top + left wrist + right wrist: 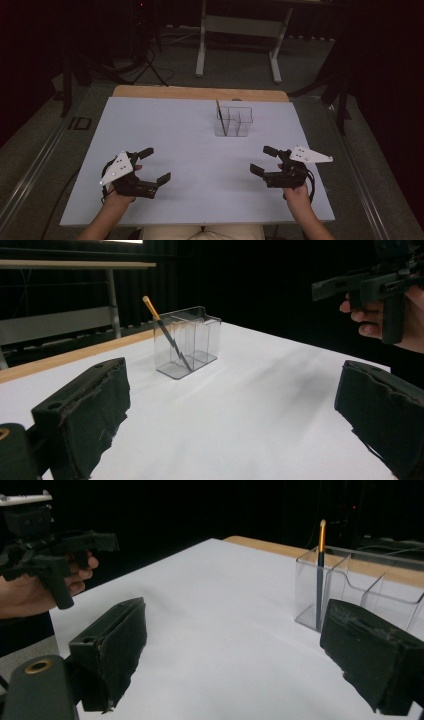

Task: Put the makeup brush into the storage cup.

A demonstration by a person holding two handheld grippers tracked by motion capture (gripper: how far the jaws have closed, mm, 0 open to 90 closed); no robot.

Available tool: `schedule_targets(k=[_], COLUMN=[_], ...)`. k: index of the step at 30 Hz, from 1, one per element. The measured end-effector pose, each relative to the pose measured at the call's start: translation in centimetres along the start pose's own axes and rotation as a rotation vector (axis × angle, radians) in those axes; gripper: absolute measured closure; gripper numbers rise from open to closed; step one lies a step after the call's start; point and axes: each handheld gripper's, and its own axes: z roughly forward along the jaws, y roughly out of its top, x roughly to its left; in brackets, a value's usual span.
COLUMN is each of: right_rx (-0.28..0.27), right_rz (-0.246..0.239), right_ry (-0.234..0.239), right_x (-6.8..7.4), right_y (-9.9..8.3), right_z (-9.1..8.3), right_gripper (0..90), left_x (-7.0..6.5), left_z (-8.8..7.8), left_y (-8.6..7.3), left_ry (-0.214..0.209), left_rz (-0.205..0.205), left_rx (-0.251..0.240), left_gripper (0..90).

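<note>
Clear glossy plastic organizer [234, 121]; matt white tabletop [200, 170].

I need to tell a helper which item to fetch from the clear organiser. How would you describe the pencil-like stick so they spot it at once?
On the white table top, look toward the far edge for the clear plastic organiser with several compartments. In its left-hand compartment, seen from the person's side, a thin dark stick leans at a tilt. Its orange-gold top end pokes above the rim, and it is the one thing visible inside the organiser.
</note>
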Motion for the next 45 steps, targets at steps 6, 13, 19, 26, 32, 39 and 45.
schedule_targets(k=[6, 13, 19, 26, 32, 39, 45], right_rx=[0.017, 0.035, 0.04, 0.055, 0.059, 0.074, 0.084], right_rz=[-0.01, -0.035, -0.027, -0.038, -0.046, -0.041, -0.037], right_ry=[0.008, 0.022, 0.029, 0.031, 0.036, 0.049, 0.056], right_x=[-0.3, -0.6, -1.0, -1.0, -1.0, -1.0, -1.2], right_y=[-0.9, -1.9, -2.3, -2.6, -2.8, -3.1, -3.2], right_z=[0.2, 0.7, 0.8, 1.1, 1.2, 1.8, 2.0], right_gripper=[11.5, 11.5, 11.5, 11.5, 11.6, 11.6, 11.7], left_x=[0.0, -0.1, -0.1, -0.3, -0.2, -0.1, -0.1], left_z=[0.0, 0.0, 0.1, 0.3, 0.2, 0.2, 0.2], left_y=[0.0, -0.1, -0.2, -0.2, -0.3, -0.4, -0.4], left_ry=[-0.001, -0.002, -0.008, -0.01, -0.01, -0.01, -0.01], left_rz=[0.003, 0.013, 0.013, 0.024, 0.022, 0.02, 0.021], left_rx=[0.003, 0.006, 0.01, 0.017, 0.017, 0.017, 0.017], left_gripper=[2.4, 2.3, 2.3, 2.3, 2.4, 2.3, 2.4])
